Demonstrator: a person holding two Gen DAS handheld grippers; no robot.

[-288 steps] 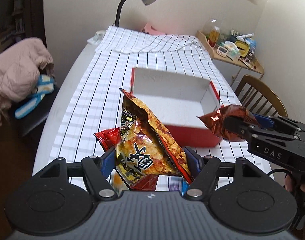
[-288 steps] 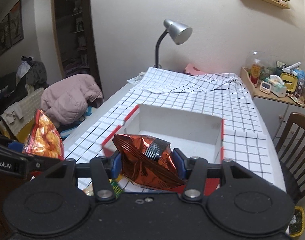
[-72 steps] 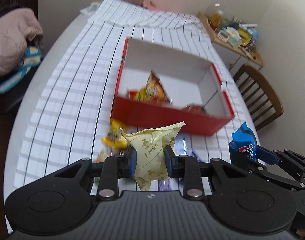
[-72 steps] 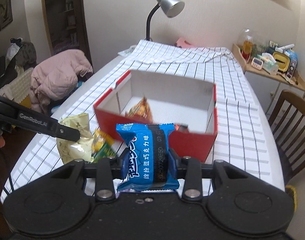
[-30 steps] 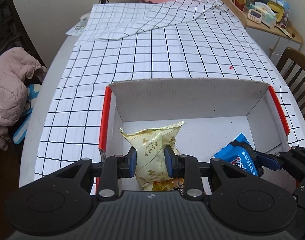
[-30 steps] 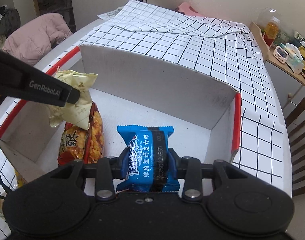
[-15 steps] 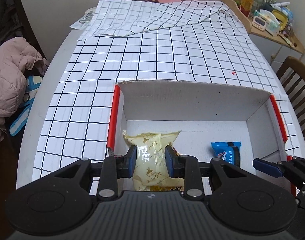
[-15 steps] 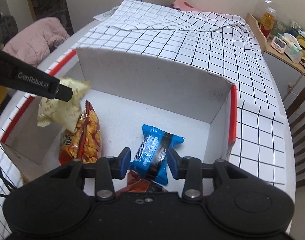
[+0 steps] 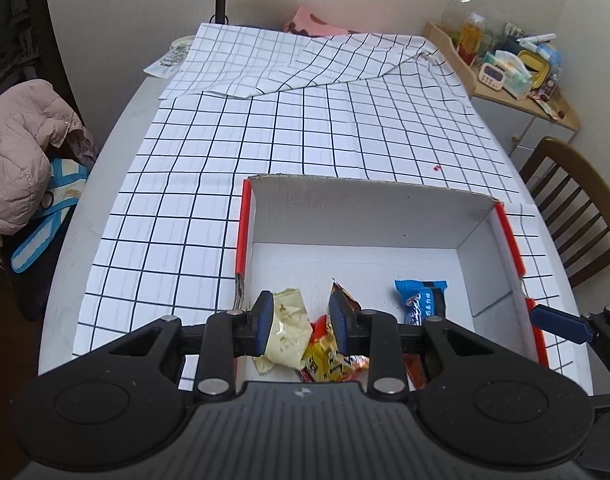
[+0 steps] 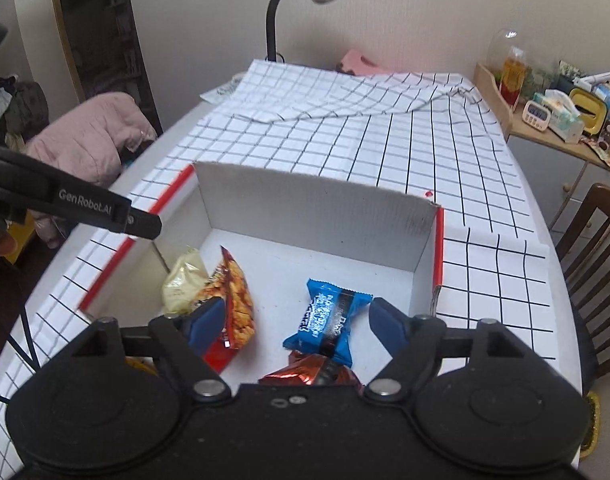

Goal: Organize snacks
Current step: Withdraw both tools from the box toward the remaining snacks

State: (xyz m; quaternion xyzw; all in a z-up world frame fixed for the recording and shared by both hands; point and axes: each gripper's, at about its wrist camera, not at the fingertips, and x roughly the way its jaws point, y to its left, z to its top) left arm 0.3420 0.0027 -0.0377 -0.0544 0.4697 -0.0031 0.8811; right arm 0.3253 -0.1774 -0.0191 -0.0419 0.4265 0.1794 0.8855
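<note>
Checked tablecloth (image 9: pixel 305 136) covers the table. Red-and-white cardboard box (image 9: pixel 365 216) sits at its near end. Left gripper (image 9: pixel 301 322) spread apart, empty, above the box's near-left part. Right gripper (image 10: pixel 293 320) wide, empty, over the near side. Inside the box: pale yellow packet (image 10: pixel 185 282) far left, orange chip bag (image 10: pixel 235 300) touching it, blue chocolate snack (image 10: pixel 329 320) at middle, overlapping the copper foil bag (image 10: pixel 309 374) at the near edge.
</note>
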